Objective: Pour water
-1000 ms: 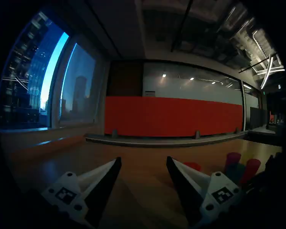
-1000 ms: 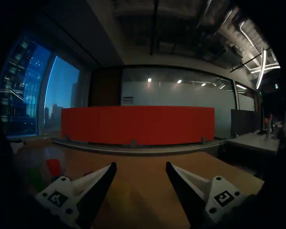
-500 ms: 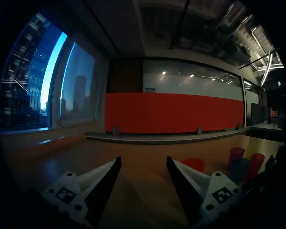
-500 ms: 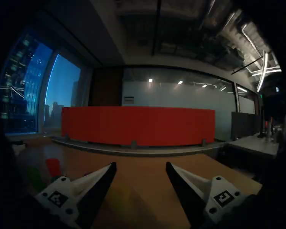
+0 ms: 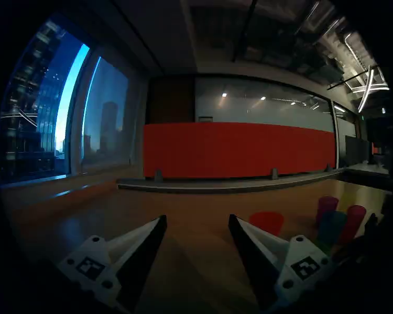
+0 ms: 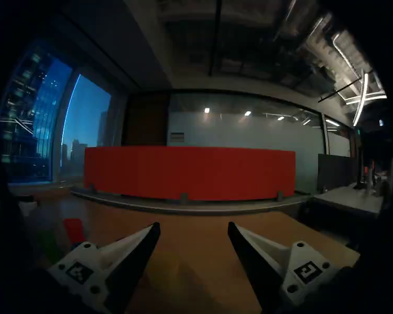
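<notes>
Cups are showing more in the left gripper view than they were a moment ago. The orange cup [image 5: 266,222] is now sticking up higher behind my finger, and the red wall [image 5: 238,149] is sitting a little higher in that view. The right gripper view is looking almost the same as before.

I am holding the left gripper [image 5: 196,217] low over the wooden table [image 5: 118,220]. Its two fingers are spreading wide apart, and nothing is sitting between them. I am holding the right gripper [image 6: 193,225] the same way, with its fingers wide apart and gripping nothing.

The cups are standing on the table to the right of the left gripper and a bit farther off. The orange cup is standing alone, closest to the gripper. Farther right, three more are crowding together: a purple cup [image 5: 327,205] at the back, a blue-green cup [image 5: 331,228] in front of it, and a red cup [image 5: 355,221] just beside them. The room is dark, so I cannot tell if any cup is holding water.

In the right gripper view, a small red cup [image 6: 73,229] is showing on the left side of the table, with a dim green shape [image 6: 50,245] near it.

Big windows [image 5: 65,131] are glowing blue far off on the left.
</notes>
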The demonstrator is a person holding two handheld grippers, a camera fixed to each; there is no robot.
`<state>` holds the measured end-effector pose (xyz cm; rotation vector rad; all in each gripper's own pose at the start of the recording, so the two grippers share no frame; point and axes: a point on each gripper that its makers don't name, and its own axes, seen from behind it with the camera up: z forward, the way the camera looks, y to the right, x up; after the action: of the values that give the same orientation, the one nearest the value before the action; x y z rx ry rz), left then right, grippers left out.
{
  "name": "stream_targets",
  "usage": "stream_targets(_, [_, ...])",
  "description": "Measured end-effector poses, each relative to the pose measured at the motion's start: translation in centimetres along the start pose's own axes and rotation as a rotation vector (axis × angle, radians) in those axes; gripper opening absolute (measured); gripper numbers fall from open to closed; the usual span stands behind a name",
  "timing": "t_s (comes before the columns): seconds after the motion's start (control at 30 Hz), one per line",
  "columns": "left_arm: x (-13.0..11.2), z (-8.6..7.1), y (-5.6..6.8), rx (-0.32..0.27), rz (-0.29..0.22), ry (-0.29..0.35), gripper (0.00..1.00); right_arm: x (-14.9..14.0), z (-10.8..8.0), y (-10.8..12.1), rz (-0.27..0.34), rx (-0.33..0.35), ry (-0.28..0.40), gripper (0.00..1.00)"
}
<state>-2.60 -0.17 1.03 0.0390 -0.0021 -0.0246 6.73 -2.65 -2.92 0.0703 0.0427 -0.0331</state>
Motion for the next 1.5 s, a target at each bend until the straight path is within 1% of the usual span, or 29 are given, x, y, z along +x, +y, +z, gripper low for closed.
stream_targets(0.4, [-0.1, 0.1, 0.1, -0.001, 0.004, -0.002, 0.87, -0.1, 0.1, 0.3, 0.002, -0.003, 0.004, 1.00])
stream_targets(0.7, [0.0, 0.1, 0.1, -0.001, 0.004, -0.002, 0.87, 0.6, 0.2, 0.9, 0.012, -0.006, 0.037, 1.00])
stream_targets(0.9, [0.0, 0.1, 0.1, -0.001, 0.005, -0.002, 0.87, 0.1, 0.4, 1.5, 0.016, -0.017, 0.042, 1.00])
stream_targets(1.1, [0.0, 0.2, 0.1, -0.001, 0.004, -0.002, 0.87, 0.0, 0.8, 1.0, 0.026, -0.012, 0.047, 1.00])
stream_targets(1.2, [0.0, 0.2, 0.2, -0.001, 0.005, -0.002, 0.87, -0.1, 1.0, 0.7, 0.023, -0.008, 0.056, 1.00])
stream_targets(1.4, [0.0, 0.1, 0.1, -0.001, 0.004, -0.002, 0.87, -0.9, 1.7, 1.1, 0.016, -0.037, 0.055, 1.00])
stream_targets(1.5, [0.0, 0.0, 0.1, -0.001, 0.004, -0.002, 0.87, -1.5, 1.8, 1.1, 0.008, -0.034, 0.056, 1.00])
